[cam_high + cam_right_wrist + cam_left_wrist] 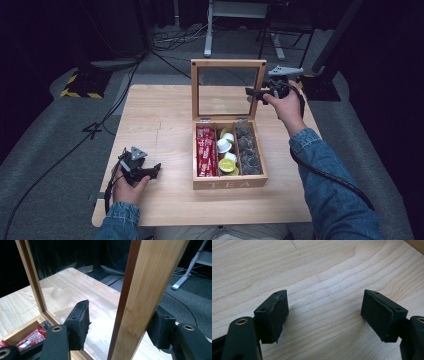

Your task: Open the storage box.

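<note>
A wooden tea box (230, 183) stands open on the table, its glass-paned lid (228, 63) upright. Its three compartments hold red sachets (205, 150), small white and green cups (226, 150) and dark packets (247, 147). My right gripper (252, 94) is at the lid's right side. In the right gripper view its jaws (120, 325) straddle the lid's wooden side rail (147, 277), one jaw in front of the glass and clear of the wood, so the gripper is open. My left gripper (152, 171) rests low near the table's front left, open over bare wood (324, 312).
The light wooden table (160, 120) has free room left of the box. Cables run over the grey floor (65, 150) at the left. A yellow-and-black striped base (80, 92) and white desk legs (207, 30) stand beyond the table's far edge.
</note>
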`<state>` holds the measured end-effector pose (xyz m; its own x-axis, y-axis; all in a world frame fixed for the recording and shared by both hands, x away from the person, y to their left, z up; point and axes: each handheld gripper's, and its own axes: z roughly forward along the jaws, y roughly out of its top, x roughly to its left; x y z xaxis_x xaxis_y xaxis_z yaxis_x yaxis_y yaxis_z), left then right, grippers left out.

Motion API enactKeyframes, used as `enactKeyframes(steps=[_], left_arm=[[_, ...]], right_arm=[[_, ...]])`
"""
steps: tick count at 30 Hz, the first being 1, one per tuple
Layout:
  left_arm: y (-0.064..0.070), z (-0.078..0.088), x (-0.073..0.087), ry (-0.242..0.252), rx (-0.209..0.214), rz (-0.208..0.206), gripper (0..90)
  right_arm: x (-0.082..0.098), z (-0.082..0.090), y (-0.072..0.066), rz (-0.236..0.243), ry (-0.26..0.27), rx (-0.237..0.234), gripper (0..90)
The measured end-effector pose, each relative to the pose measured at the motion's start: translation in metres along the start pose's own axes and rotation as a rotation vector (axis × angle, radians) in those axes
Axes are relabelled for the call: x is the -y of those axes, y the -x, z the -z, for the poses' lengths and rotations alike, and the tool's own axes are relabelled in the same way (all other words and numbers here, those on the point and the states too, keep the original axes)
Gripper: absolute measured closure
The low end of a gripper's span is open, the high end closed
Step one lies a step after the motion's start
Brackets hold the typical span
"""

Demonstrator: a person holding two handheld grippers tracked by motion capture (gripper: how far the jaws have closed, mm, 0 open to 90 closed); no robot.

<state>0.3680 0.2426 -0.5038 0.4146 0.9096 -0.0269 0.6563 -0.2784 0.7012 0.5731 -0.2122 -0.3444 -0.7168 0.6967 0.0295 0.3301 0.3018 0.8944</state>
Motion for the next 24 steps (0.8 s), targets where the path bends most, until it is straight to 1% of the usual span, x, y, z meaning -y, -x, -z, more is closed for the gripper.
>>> enactKeyframes(steps=[2, 4, 10, 14, 18, 21, 22, 24], left_arm=[[0.000, 0.000, 0.000, 0.000, 0.000, 0.000, 22.5], [0.000, 0.000, 0.000, 0.000, 0.000, 0.000, 22.5], [0.000, 0.001, 0.001, 0.002, -0.004, 0.000, 22.6], [0.000, 0.001, 0.001, 0.003, -0.004, 0.000, 22.5], [0.000, 0.001, 0.001, 0.003, -0.004, 0.000, 22.5], [0.000, 0.001, 0.001, 0.002, -0.004, -0.001, 22.5], [0.000, 0.001, 0.001, 0.002, -0.004, 0.000, 22.6], [0.000, 0.001, 0.001, 0.002, -0.002, 0.001, 22.5]], right_arm=[[0.001, -0.003, 0.002, -0.003, -0.001, 0.005, 40.5], [0.002, -0.006, 0.003, -0.018, -0.004, 0.004, 39.2], [0.005, -0.015, 0.009, -0.043, -0.010, 0.011, 38.8], [0.009, -0.022, 0.013, -0.057, -0.024, 0.016, 38.2], [0.014, -0.026, 0.015, -0.079, -0.033, 0.004, 39.2], [0.017, -0.029, 0.015, -0.084, -0.044, -0.006, 39.5], [0.018, -0.030, 0.015, -0.086, -0.049, -0.005, 39.1], [0.020, -0.030, 0.015, -0.099, -0.054, 0.001, 34.9]])
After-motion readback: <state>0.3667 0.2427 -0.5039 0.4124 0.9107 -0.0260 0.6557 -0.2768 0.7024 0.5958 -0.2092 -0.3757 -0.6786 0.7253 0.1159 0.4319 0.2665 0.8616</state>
